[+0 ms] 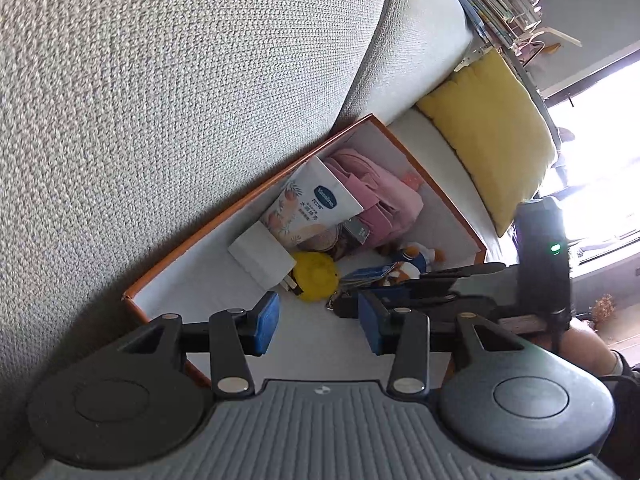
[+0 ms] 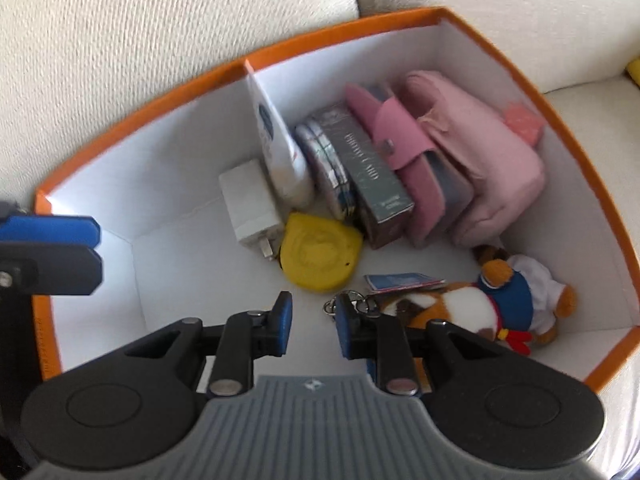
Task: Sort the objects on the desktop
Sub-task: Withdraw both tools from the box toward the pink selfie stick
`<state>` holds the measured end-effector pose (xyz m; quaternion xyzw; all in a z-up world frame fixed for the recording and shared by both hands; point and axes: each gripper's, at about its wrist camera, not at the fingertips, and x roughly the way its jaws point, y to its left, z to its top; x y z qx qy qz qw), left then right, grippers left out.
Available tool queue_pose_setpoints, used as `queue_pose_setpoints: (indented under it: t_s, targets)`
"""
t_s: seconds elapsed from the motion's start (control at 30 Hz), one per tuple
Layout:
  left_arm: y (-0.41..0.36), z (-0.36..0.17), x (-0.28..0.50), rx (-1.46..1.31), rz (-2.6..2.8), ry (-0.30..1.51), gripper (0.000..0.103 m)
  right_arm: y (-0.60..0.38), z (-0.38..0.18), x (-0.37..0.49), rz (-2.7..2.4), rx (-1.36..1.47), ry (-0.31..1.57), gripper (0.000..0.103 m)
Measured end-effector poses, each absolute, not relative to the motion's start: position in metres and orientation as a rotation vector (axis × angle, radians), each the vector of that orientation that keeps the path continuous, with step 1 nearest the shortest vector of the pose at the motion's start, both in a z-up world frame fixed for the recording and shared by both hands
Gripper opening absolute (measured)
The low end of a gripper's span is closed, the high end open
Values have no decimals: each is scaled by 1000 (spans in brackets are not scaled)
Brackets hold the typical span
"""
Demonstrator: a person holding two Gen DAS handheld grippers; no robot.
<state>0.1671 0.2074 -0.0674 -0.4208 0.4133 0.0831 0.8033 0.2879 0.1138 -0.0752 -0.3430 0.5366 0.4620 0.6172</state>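
Sofa [image 2: 160, 32]: cream woven upholstery, carrying the box; no counter in view.

Yellow cushion [image 1: 492, 128]: lying on the seat beside the box, in the left wrist view.

Orange box [image 2: 340, 32]: open-topped, white inside, one partition at the far wall. Serving as the sorting bin, already well stocked.

Pink pouch [image 2: 492, 176]: standing on edge against the right wall. Pink wallet [image 2: 404, 148] leaning next to it.

Grey boxed pack [image 2: 372, 176]: upright in the same row, with a round tin [image 2: 332, 164] just beside.

Lotion tube [image 2: 280, 152]: white, propped along the partition.

Plush toys [image 2: 492, 300]: lying at the near right of the floor, overlapping a small blue booklet [image 2: 400, 280]; keyring [image 2: 352, 300] touching the right jaw of the right gripper.

White charger [image 2: 248, 204]: flat on the floor, prongs toward the yellow round case [image 2: 320, 256], touching it.

Right gripper [image 2: 312, 324]: pointing steeply down into the box, jaws narrow, nothing between them.

Left gripper [image 1: 316, 324]: hovering at the box's near rim, jaws moderately apart, empty.

Step in hand, by judgement: a drop just completed, plush and keyring the likely last arrival, though not certain.

Next move: lifting the right gripper clear without snagging the keyring, then fetching any further item; none visible outside the box.
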Motion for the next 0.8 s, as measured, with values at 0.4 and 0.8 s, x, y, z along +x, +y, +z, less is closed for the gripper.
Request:
queue_pose_setpoints:
  t_s: [0.4, 0.8]
  targets:
    - [200, -72, 173, -849, 152, 923, 50, 125, -94, 293, 986, -714, 1285, 14]
    - [171, -51, 158, -693, 140, 896, 50, 74, -44, 273, 1035, -642, 1153, 15]
